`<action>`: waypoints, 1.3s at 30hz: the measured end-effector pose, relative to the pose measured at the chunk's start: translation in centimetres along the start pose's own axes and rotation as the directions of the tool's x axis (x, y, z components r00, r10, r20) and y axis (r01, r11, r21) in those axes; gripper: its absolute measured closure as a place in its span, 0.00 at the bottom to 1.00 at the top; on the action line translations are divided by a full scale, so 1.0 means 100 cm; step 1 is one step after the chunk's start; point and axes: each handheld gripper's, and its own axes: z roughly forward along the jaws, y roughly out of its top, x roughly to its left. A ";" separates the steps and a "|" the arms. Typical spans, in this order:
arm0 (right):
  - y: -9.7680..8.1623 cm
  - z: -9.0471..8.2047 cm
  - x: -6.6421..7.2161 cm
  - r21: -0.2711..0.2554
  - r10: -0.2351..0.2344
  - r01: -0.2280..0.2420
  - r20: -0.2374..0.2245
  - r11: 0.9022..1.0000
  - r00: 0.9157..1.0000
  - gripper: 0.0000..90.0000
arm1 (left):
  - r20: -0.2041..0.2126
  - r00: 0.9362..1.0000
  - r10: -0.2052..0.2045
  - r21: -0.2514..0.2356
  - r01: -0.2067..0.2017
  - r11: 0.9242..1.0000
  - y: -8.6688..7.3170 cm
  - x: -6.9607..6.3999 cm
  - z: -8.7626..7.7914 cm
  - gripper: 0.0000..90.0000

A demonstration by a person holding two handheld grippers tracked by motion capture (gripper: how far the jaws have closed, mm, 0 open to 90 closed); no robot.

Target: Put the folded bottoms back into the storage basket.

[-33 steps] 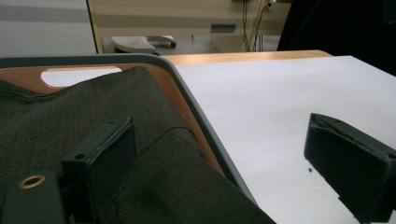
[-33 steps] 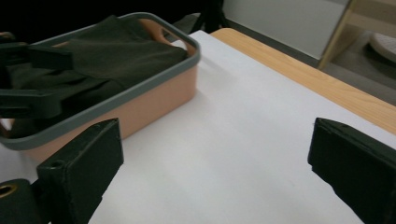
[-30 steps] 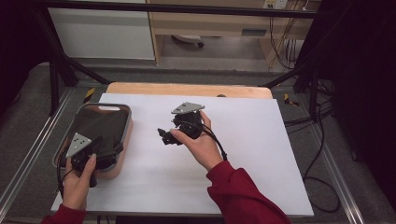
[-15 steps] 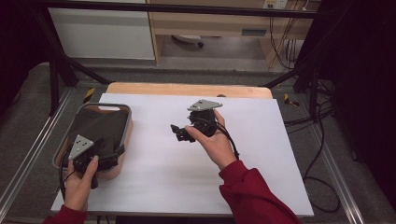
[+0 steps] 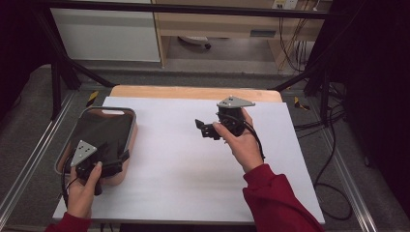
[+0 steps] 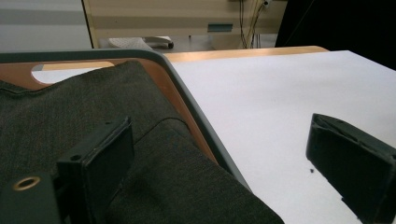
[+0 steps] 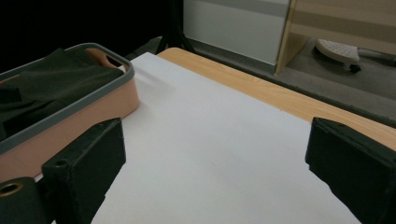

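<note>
A peach tray with a grey rim [image 5: 131, 115] stands at the table's left, and a dark folded cloth [image 5: 104, 130] lies in it. My left gripper [image 5: 112, 155] is at the tray's near right corner and is open. In the left gripper view one jaw hangs over the cloth [image 6: 70, 107] and the other over the white table, with the tray rim [image 6: 187, 93] running between them [image 6: 233, 158]. My right gripper [image 5: 204, 128] is held above the table's middle, open, with nothing between its jaws [image 7: 224, 154]. It faces the tray [image 7: 93, 100] and the cloth [image 7: 51, 79].
The white table top [image 5: 183, 169] has a wooden strip [image 5: 193, 92] along its far edge. Metal frame rails run along both sides, and cables [image 5: 333, 145] trail on the floor at the right. A cabinet [image 5: 106, 34] stands beyond the table.
My right gripper has moved to the right, farther from the tray, still open. The left gripper has stayed at the tray's near corner.
</note>
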 end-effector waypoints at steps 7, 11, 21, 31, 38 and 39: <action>-0.001 -0.013 -0.017 -0.020 0.031 -0.030 0.035 0.999 0.999 0.07 | 0.001 1.000 -0.003 -0.003 0.003 1.000 0.000 0.000 0.000 0.09; -0.004 -0.018 -0.025 -0.026 0.043 -0.042 0.049 0.999 0.998 0.05 | 0.001 1.000 -0.004 -0.005 0.004 1.000 0.000 0.000 0.000 0.05; -0.016 -0.036 -0.044 -0.049 0.084 -0.079 0.100 0.996 0.991 0.02 | -0.002 1.000 0.008 -0.013 -0.008 1.000 -0.001 -0.001 -0.001 0.05; -0.028 -0.050 -0.060 -0.060 0.106 -0.099 0.133 0.993 0.985 0.02 | -0.008 1.000 0.009 -0.013 -0.009 1.000 -0.001 -0.002 0.000 0.06; -0.039 -0.059 -0.070 -0.054 0.117 -0.109 0.167 0.993 0.979 0.02 | -0.016 1.000 0.006 -0.015 -0.006 1.000 -0.002 -0.002 -0.001 0.06; -0.041 -0.060 -0.071 -0.054 0.116 -0.108 0.169 0.993 0.979 0.02 | -0.017 1.000 0.006 -0.015 -0.007 1.000 -0.002 -0.002 -0.001 0.06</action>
